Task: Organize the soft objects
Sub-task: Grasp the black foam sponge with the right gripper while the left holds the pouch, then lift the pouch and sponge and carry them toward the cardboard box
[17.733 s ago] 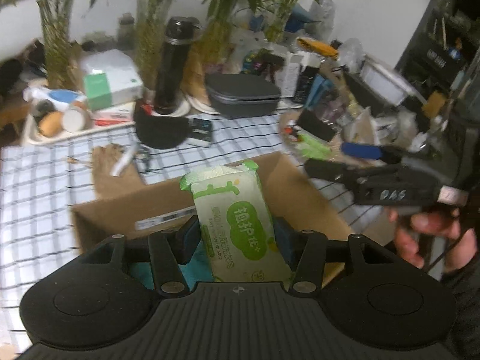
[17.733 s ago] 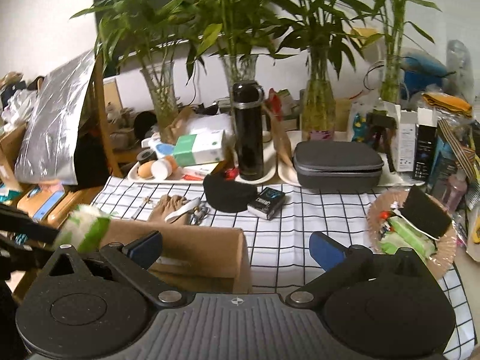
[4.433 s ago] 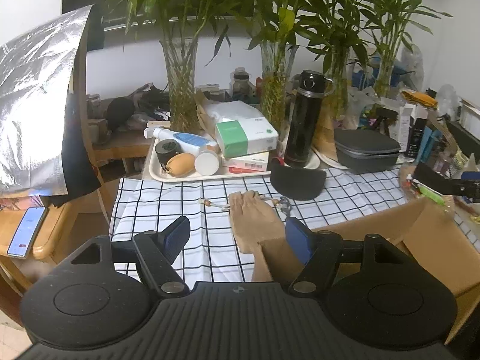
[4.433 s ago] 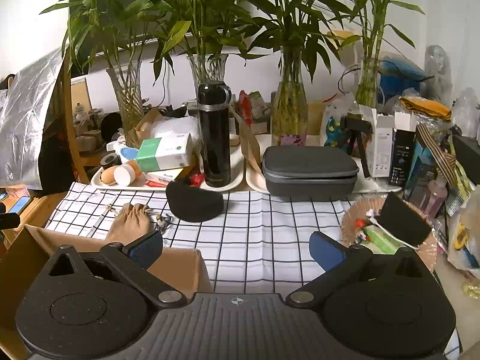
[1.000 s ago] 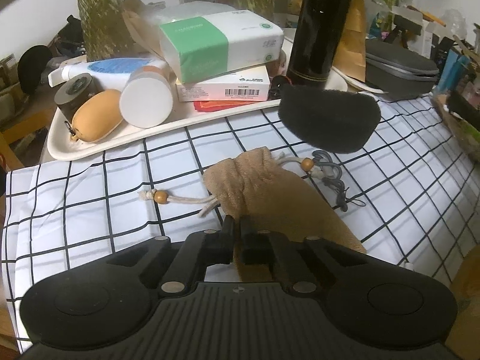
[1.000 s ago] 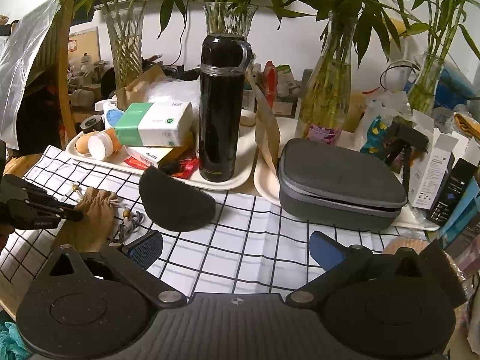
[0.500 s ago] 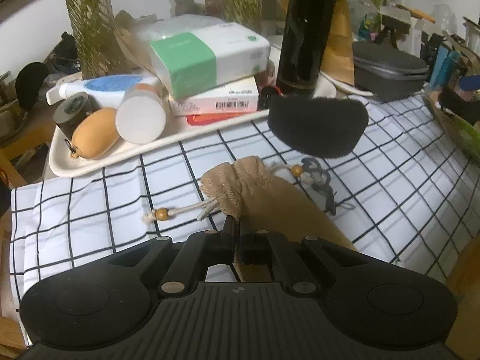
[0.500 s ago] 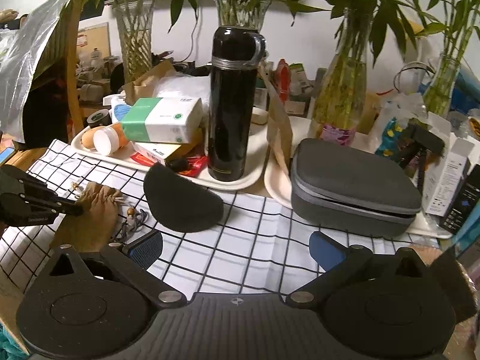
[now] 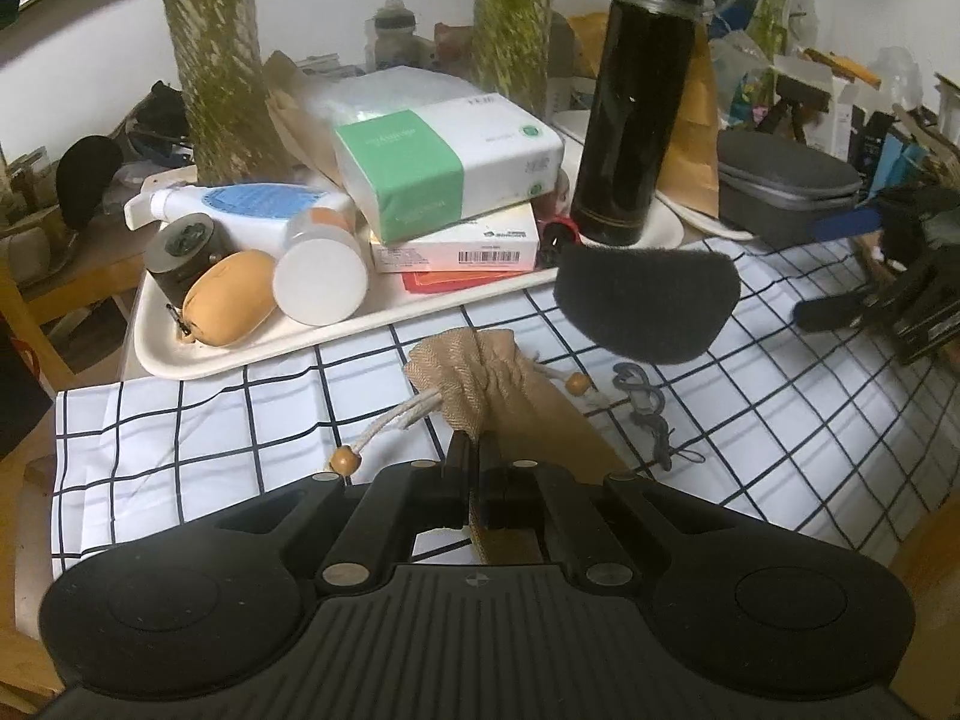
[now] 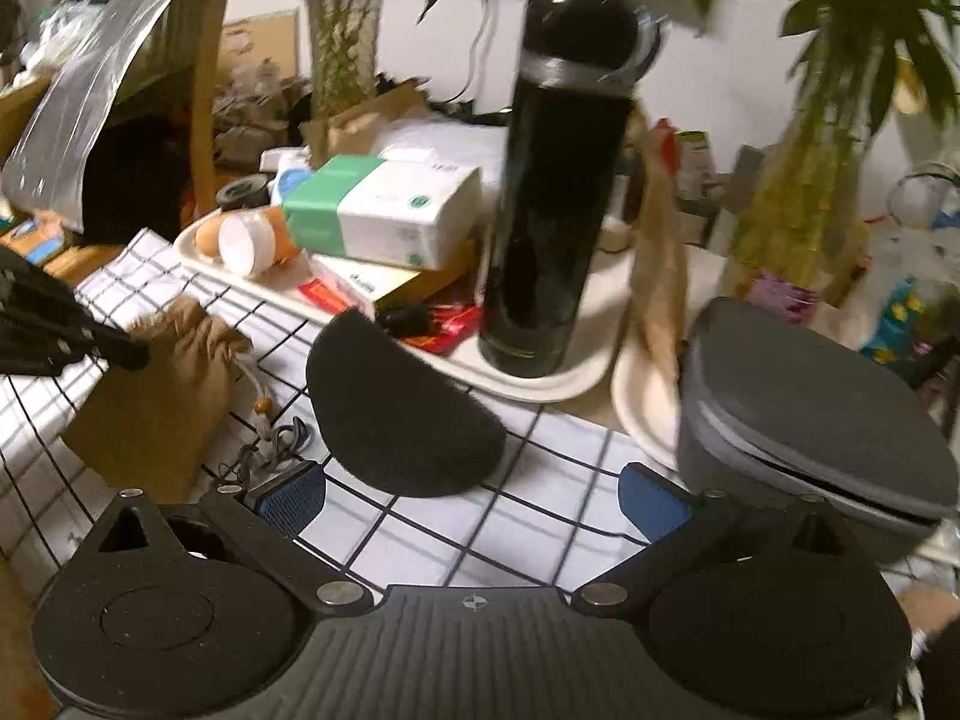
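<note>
A tan drawstring pouch [image 9: 480, 372] rests on the checked cloth, and my left gripper [image 9: 474, 444] is shut on its side just below the gathered neck. In the right wrist view the same pouch [image 10: 162, 384] shows at the left with the left gripper [image 10: 120, 351] pinching it. A black felt half-round pad [image 10: 402, 414] lies just ahead of my right gripper [image 10: 471, 498], which is open with nothing between its blue pads [image 10: 288, 495]. The pad [image 9: 645, 306] also lies to the right of the pouch, and the right gripper [image 9: 834, 267] hangs beyond it.
A white tray [image 9: 180, 360] behind the pouch holds a green-and-white tissue pack [image 9: 444, 168], bottles and small boxes. A tall black flask [image 10: 558, 204] stands behind the pad. A grey zip case [image 10: 810, 420] sits to the right. A dark cord [image 9: 648, 414] lies by the pouch.
My right gripper has moved forward and down toward the black pad, which now fills more of its view. The left gripper stays shut on the pouch, almost still.
</note>
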`<state>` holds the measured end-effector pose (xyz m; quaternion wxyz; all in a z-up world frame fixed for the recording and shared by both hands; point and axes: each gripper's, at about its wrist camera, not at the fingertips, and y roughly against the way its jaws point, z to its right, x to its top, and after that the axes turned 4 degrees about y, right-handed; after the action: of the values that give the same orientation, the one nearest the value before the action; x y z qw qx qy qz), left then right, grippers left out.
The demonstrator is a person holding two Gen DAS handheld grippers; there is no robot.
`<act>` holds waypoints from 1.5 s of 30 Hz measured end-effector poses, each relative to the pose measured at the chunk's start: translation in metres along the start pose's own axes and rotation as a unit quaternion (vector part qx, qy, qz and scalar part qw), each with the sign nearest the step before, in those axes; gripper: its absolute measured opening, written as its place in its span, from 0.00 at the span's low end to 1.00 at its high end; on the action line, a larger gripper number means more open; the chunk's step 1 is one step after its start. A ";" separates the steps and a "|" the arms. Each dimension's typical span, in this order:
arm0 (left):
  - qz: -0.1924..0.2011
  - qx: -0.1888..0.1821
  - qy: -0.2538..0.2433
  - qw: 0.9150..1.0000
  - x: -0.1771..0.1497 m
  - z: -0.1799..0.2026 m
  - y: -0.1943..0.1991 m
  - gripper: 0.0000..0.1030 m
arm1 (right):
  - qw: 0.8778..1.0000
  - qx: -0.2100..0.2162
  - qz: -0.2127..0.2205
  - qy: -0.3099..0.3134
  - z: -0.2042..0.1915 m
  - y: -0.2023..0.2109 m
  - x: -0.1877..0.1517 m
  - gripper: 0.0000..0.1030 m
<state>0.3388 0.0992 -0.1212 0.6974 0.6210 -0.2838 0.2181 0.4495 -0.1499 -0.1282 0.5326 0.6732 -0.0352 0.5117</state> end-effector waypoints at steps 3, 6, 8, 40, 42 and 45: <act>0.002 -0.002 0.000 1.000 0.000 -0.002 0.002 0.02 | 1.000 0.009 -0.003 0.017 -0.004 -0.016 0.003 1.00; -0.001 -0.002 -0.003 1.000 -0.001 -0.003 0.003 0.02 | 0.999 0.018 -0.004 0.036 -0.011 -0.030 0.007 1.00; -0.002 -0.002 -0.004 1.000 -0.001 -0.004 0.003 0.02 | 0.999 0.021 -0.005 0.045 -0.014 -0.040 0.010 1.00; -0.004 -0.003 -0.006 1.000 -0.002 -0.006 0.003 0.02 | 0.998 0.049 -0.026 0.044 -0.014 -0.069 0.025 0.78; -0.002 -0.002 -0.006 1.000 -0.002 -0.006 0.005 0.02 | 0.998 0.047 -0.022 0.040 -0.012 -0.063 0.025 0.77; 0.004 -0.001 -0.002 1.000 -0.001 -0.006 0.010 0.02 | 0.998 0.043 -0.016 0.035 -0.009 -0.052 0.026 0.77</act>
<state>0.3321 0.1067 -0.1151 0.6963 0.6198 -0.2880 0.2193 0.4869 -0.1077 -0.1452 0.5125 0.6774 0.0160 0.5275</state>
